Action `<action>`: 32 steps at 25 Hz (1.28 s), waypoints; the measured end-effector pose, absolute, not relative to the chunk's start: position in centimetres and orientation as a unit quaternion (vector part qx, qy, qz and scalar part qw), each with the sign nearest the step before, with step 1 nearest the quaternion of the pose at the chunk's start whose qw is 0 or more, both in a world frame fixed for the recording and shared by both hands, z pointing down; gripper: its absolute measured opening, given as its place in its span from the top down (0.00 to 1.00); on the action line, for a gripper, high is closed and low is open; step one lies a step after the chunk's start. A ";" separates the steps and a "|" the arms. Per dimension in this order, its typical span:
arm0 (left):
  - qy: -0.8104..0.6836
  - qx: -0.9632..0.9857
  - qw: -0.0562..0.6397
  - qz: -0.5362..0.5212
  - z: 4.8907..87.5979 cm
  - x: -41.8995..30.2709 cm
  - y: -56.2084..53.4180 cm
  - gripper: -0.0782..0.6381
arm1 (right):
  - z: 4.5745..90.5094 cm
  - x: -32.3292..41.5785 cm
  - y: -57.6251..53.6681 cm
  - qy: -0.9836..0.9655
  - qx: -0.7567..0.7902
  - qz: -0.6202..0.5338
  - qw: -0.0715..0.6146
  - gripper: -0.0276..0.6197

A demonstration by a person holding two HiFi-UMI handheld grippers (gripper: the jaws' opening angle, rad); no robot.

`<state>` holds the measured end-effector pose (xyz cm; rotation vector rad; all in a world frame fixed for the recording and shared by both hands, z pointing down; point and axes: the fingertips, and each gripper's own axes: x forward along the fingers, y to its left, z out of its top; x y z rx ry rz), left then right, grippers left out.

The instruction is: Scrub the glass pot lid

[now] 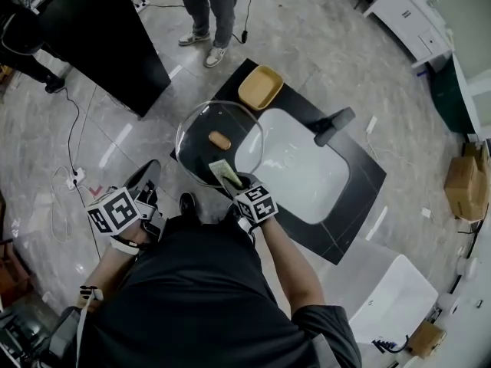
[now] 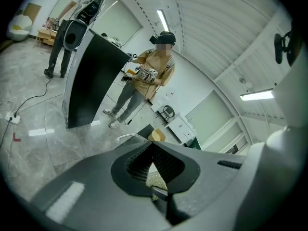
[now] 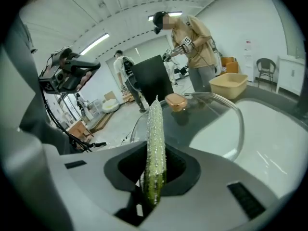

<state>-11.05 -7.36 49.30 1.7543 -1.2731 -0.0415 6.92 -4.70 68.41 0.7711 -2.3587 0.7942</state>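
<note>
No words, brands or numbers for you to read, only unlettered black-and-white square markers, on the cubes of your left gripper [image 1: 147,176] and right gripper [image 1: 234,181], at the sink's [image 1: 307,176] near side.

Grey polished stone floor [image 1: 322,44] spreads all round. Left of the left fingers [image 2: 139,163] and beyond them stands a tall black panel [image 2: 91,85]. Straight past their tips, further off, a white cabinet [image 2: 180,129] and a dark chair [image 2: 166,113] sit by a pale wall [image 2: 195,78]. Above them strip lights [image 2: 162,20] run along a white ribbed ceiling [image 2: 207,37]. Ahead and right of the right fingers [image 3: 179,165] lies a black counter [image 1: 367,184] with a white basin [image 1: 307,175]. Well to their right are a cardboard box [image 1: 464,182] and what may be a second white basin [image 1: 391,297]. Cables [image 1: 71,129] trail across the floor left of the left fingers.
</note>
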 end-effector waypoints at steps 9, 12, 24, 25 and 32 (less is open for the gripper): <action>-0.503 0.735 0.454 0.003 48.9 -8.5 -8.2 0.89 | 69.1 14.8 -8.2 -0.836 0.371 0.316 0.251 0.87; -0.506 0.736 0.450 0.006 48.6 -8.5 -7.9 0.89 | 69.1 17.8 -10.5 -0.808 0.423 0.315 0.263 0.87; -0.525 0.736 0.426 -0.018 46.7 -10.5 -8.2 0.89 | 52.9 17.6 -14.7 -0.801 0.521 0.280 0.096 0.87; -0.525 0.739 0.422 -0.018 46.5 -10.4 -8.2 0.89 | 51.4 16.9 -14.6 -0.806 0.517 0.276 0.079 0.87; -0.500 0.768 0.401 -0.011 46.1 -8.6 -8.7 0.89 | 43.7 13.1 -12.7 -0.836 0.495 0.237 0.013 0.87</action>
